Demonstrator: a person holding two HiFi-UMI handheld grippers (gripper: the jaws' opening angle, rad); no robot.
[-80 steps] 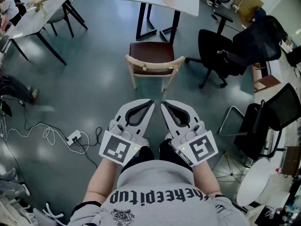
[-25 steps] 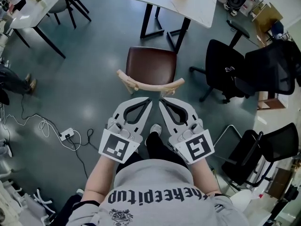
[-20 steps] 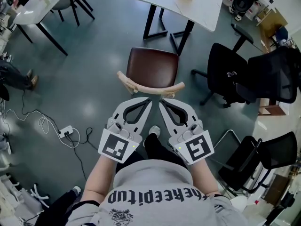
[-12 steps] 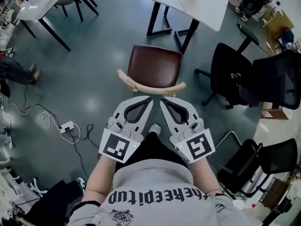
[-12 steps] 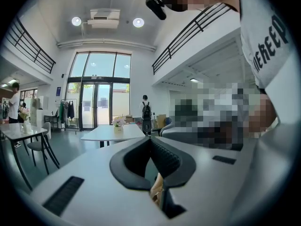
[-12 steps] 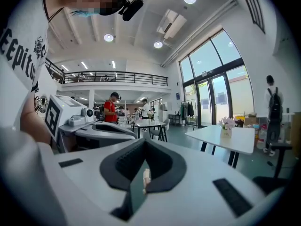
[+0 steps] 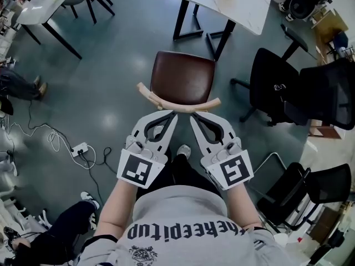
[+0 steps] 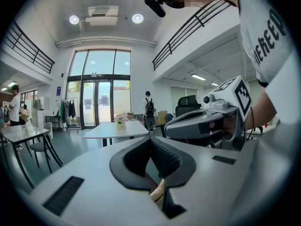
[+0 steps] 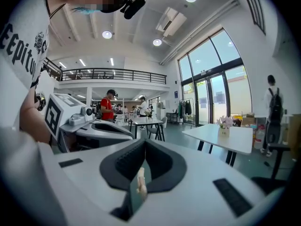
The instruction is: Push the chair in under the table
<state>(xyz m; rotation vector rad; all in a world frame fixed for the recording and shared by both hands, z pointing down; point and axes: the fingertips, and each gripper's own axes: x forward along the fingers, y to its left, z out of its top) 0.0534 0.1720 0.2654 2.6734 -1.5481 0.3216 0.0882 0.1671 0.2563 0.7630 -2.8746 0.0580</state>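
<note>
Chair [image 7: 183, 77] position: on my side of the table [image 7: 233, 7], seat wholly out from under the table top, with the pale curved backrest [image 7: 178, 106] on the edge farthest from the table. Left gripper [image 7: 175, 114] and right gripper [image 7: 192, 117] both sit farther from the table than the chair does, side by side, tips aimed toward the table and at the middle of the backrest. Jaws on each are pressed together with nothing clamped (each gripper view shows only a sliver of pale wood through the gap behind the closed tips, so the rail lies dead ahead and slightly low). In the head view the tips overlap the rail; whether they touch it or stop just short, I cannot tell. Key relation: the backrest's long axis runs crosswise to the line from my grippers to the table, and the two tips flank its midpoint, neither hand clearly nearer. Judgement: a push from both closed tips along that line should drive the chair straight rather than swing it. The table's dark legs [image 7: 181, 20] stand slightly right of the seat's centre line as seen from my head, so I expect the push must bear a touch that way. Black office chair [image 7: 272, 87] stands to the right of the table, apart from the path.
</note>
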